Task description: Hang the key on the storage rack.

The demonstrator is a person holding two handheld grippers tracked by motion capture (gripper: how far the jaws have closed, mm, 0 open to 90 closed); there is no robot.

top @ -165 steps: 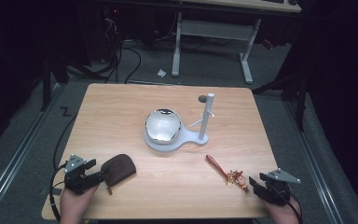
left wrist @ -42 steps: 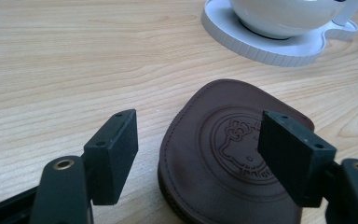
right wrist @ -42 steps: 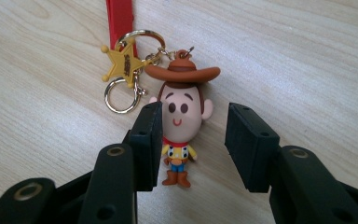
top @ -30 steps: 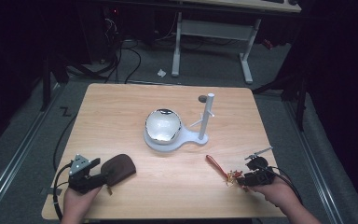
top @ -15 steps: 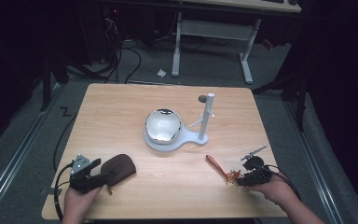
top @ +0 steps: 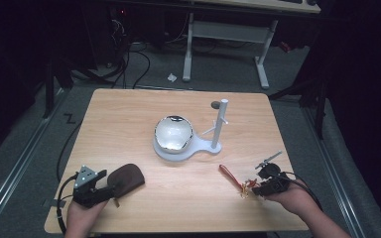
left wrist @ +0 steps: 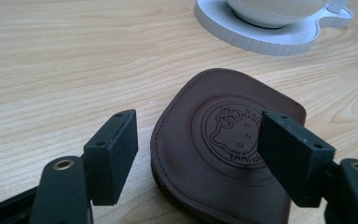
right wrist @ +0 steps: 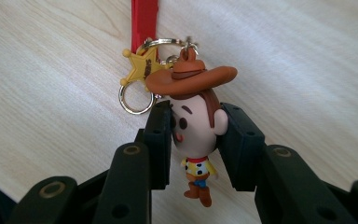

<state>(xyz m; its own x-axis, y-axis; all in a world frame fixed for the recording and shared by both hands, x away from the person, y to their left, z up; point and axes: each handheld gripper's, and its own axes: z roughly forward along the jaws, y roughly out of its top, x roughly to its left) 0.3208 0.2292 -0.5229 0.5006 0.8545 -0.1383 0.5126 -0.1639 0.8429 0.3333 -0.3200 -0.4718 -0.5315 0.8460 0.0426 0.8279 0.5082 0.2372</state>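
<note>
My right gripper [right wrist: 195,133] has its jaws pressed against both sides of the head of the cowboy keychain figure [right wrist: 196,135], clamped firmly on it. The figure's brown hat sticks out above the jaws, and its small body and boots hang below them. Just beyond the hat lie a yellow star charm [right wrist: 142,67], a metal key ring [right wrist: 135,100] and a red strap [right wrist: 144,18] running off toward the far side, all flat on the pale wood.

In the high view my right gripper [top: 258,186] sits at the near right of the table [top: 129,119], with the red strap [top: 228,174] angling up and left from it (the figure itself is too small to make out there).

Over on the near left, my left gripper [left wrist: 196,158] stands with its jaws wide apart, gripping nothing. A brown leather pouch [left wrist: 223,149] lies flat between and just beyond them, its embossed cartoon-cat badge facing up. From above, the left gripper [top: 101,191] rests right at the pouch [top: 126,178].

In the middle of the table stands a white stand [top: 188,148] carrying a shiny rounded bowl [top: 173,133], with a white post [top: 220,121] rising at its right end, well apart from both grippers.
</note>
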